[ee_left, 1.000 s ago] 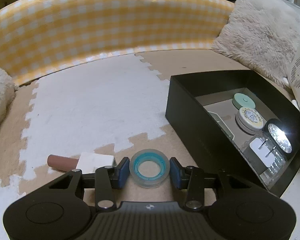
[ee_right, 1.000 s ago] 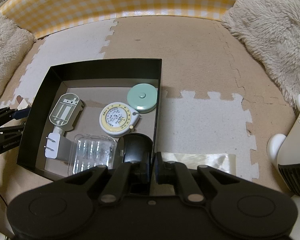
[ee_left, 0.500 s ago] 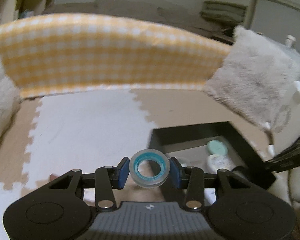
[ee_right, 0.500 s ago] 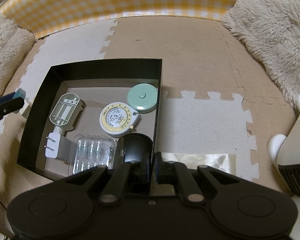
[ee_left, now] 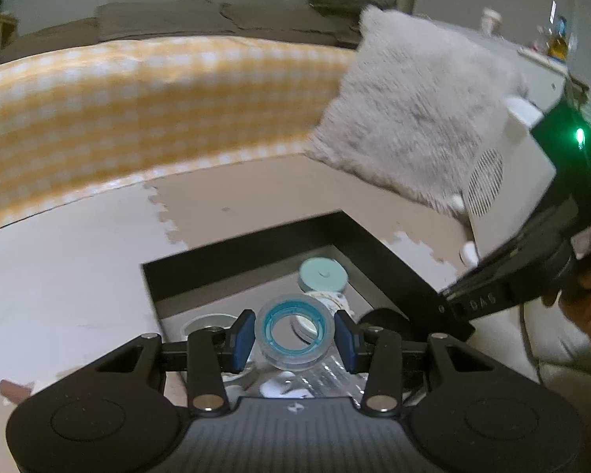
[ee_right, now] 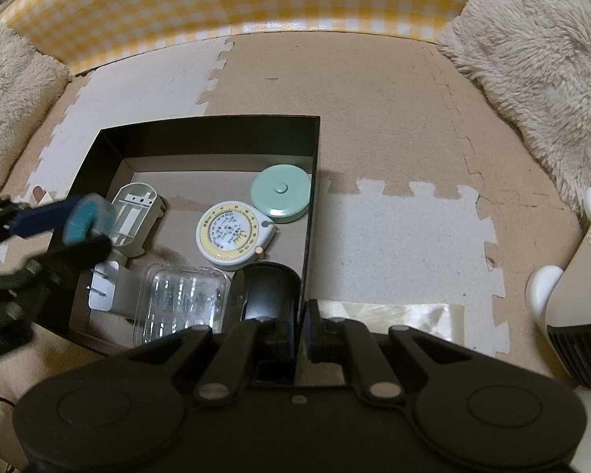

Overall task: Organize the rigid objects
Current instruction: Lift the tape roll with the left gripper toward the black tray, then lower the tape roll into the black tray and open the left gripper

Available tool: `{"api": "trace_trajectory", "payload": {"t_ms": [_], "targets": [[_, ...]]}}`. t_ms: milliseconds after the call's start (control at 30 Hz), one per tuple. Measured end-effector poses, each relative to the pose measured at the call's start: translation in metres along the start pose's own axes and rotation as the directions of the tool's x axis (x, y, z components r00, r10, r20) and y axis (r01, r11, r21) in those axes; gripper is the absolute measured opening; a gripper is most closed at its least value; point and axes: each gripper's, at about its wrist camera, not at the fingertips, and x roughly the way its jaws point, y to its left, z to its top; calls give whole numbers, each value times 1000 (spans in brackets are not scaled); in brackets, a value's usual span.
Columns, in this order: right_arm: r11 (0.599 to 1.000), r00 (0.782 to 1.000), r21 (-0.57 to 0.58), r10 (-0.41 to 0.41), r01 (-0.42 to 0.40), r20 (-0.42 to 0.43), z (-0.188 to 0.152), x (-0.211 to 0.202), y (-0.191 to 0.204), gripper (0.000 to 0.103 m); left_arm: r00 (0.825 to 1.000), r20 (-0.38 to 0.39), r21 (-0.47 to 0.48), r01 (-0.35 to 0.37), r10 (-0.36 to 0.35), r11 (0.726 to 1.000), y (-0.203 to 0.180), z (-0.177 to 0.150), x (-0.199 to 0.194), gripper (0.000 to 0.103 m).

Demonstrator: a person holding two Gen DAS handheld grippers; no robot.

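Left gripper [ee_left: 294,341] tilts downward, fingers clamping tape roll [ee_left: 294,338] (probably above the box [ee_right: 311,181]).

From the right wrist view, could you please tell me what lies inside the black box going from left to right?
Grey plastic holder → clear plastic case → yellow-rimmed tape measure → green round tape measure.

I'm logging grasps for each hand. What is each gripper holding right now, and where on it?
Left gripper: clear tape roll with a teal core, pinched across its outer rim. Right gripper: shut on the black box's right wall, near its front corner.
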Motion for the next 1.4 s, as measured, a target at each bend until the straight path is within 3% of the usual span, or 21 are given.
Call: {"api": "trace_trajectory", "payload": {"t_ms": [633,700,767,1400], "targets": [[1000,1000,-14,-11,11,-2,1,0,3,6,999,-26,64,-23,25,998,-3,-1,37,45],[1000,1000,-16,-13,13,-3,1,0,3,6,998,-43,76,-31,35,997,-3,-3,41,48],[1000,1000,-19,-15,15,-3,0,0,3,6,997,-62,77,-49,54,996,-3,-5,43,58],[1000,1000,-17,-12,12,-2,1,0,3,6,991,-130,75,2,7,997,-12,-3,36,74]]}}
